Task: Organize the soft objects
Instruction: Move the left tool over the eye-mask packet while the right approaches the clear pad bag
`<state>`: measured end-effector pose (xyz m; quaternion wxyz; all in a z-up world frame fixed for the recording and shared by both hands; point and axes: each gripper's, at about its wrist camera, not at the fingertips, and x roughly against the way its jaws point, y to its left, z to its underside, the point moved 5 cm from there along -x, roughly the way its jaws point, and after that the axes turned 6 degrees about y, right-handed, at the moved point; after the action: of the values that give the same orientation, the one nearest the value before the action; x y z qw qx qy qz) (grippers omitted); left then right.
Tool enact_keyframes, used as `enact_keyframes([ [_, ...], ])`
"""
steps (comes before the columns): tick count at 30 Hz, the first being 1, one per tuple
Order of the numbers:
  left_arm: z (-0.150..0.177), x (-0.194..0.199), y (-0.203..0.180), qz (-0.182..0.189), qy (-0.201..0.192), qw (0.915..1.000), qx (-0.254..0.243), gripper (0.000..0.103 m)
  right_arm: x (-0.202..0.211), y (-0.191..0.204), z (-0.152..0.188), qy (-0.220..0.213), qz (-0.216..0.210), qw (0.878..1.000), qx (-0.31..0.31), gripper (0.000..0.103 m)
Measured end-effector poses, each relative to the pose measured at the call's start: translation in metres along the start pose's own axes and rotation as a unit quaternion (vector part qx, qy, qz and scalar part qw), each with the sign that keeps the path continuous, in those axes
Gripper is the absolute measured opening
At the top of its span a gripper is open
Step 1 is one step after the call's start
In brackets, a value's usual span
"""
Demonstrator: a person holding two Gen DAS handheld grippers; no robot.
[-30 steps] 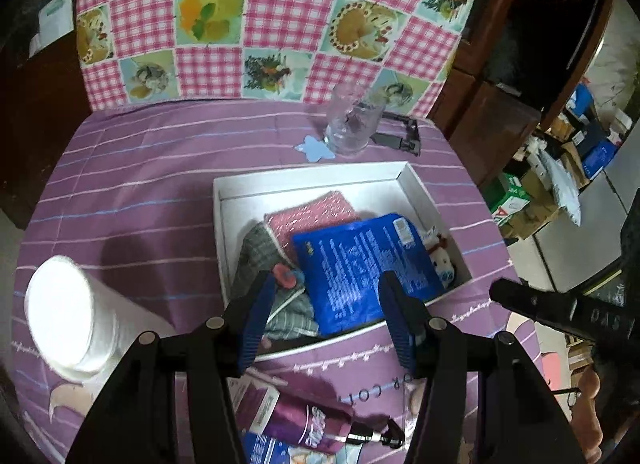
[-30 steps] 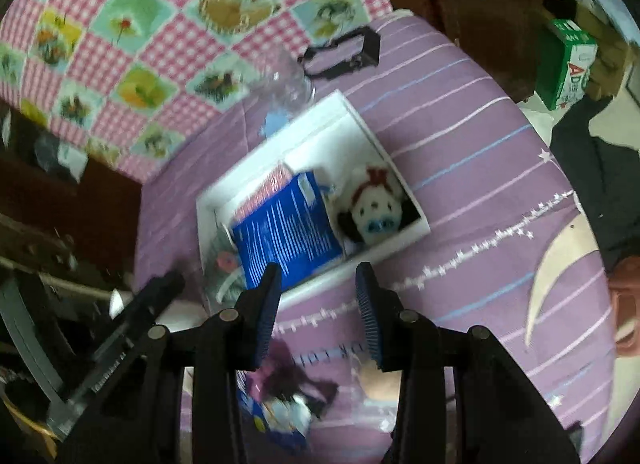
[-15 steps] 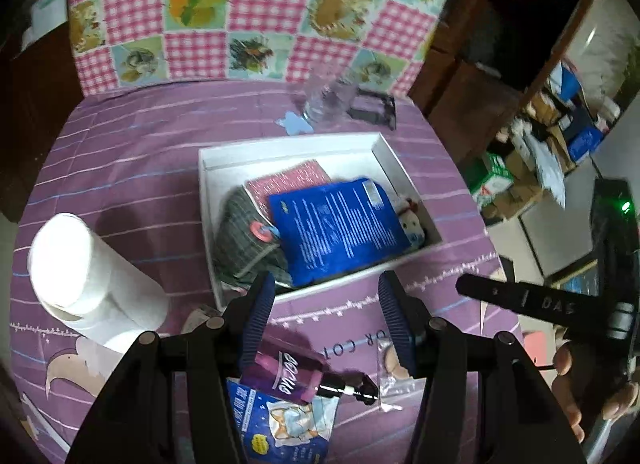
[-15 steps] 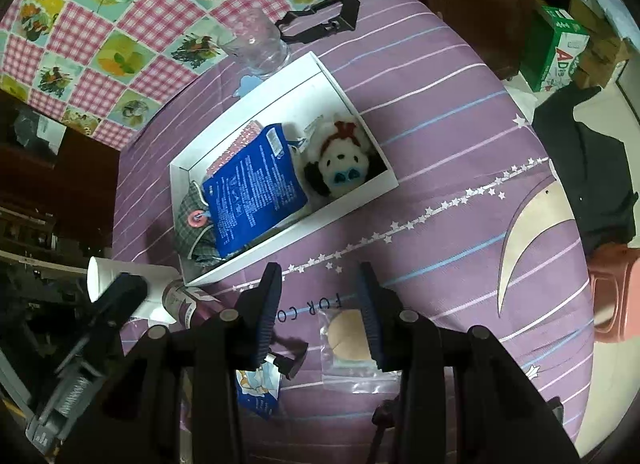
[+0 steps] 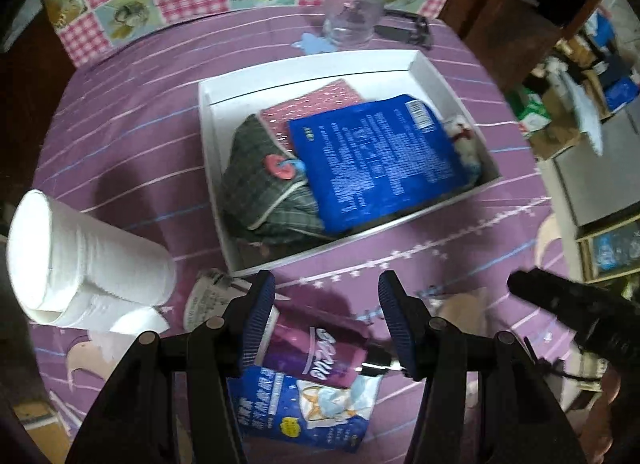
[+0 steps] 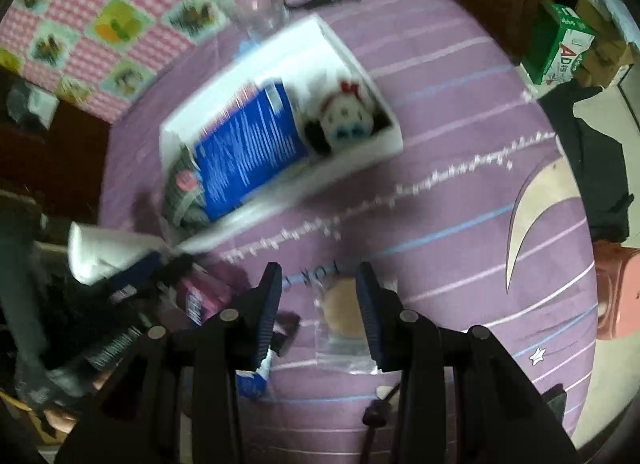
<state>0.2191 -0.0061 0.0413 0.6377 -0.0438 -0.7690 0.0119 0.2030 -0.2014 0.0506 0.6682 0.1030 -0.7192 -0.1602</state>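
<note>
Your left gripper [image 5: 326,318] is hovering with jaws apart and empty over the purple pump bottle [image 5: 316,352]; your right gripper [image 6: 318,304], also parted and empty, is straddling the clear-bagged tan puff [image 6: 346,312] near the white rectangular box [image 5: 416,60].

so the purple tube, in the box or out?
Out. The purple tube lies on the tablecloth in front of the white box.
</note>
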Motion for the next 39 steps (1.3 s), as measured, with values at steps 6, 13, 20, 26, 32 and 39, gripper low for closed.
enact_keyframes([
  [6, 0.007, -0.005, -0.010, -0.037, 0.004, 0.9987, -0.034, 0.054, -0.036, -0.008, 0.017, 0.043, 0.034, 0.998, 0.008, 0.040],
  [13, 0.007, -0.027, -0.021, -0.044, 0.040, 0.9964, -0.060, 0.054, -0.043, -0.022, 0.028, 0.006, 0.043, 0.999, -0.005, 0.040],
  [20, 0.006, -0.035, -0.024, -0.043, 0.047, 0.9961, -0.062, 0.054, -0.055, -0.022, 0.029, -0.001, 0.038, 0.999, -0.005, 0.040],
  [26, 0.005, -0.036, -0.028, -0.035, 0.047, 0.9961, -0.066, 0.054, -0.061, -0.005, 0.037, -0.024, 0.122, 0.992, 0.037, 0.040],
  [32, 0.003, -0.041, -0.024, -0.038, 0.052, 0.9961, -0.059, 0.054, -0.062, -0.007, 0.036, -0.031, 0.116, 0.992, 0.033, 0.046],
  [39, 0.002, -0.043, -0.022, -0.038, 0.056, 0.9960, -0.058, 0.054, -0.065, 0.000, 0.042, -0.047, 0.118, 0.989, 0.074, 0.065],
])
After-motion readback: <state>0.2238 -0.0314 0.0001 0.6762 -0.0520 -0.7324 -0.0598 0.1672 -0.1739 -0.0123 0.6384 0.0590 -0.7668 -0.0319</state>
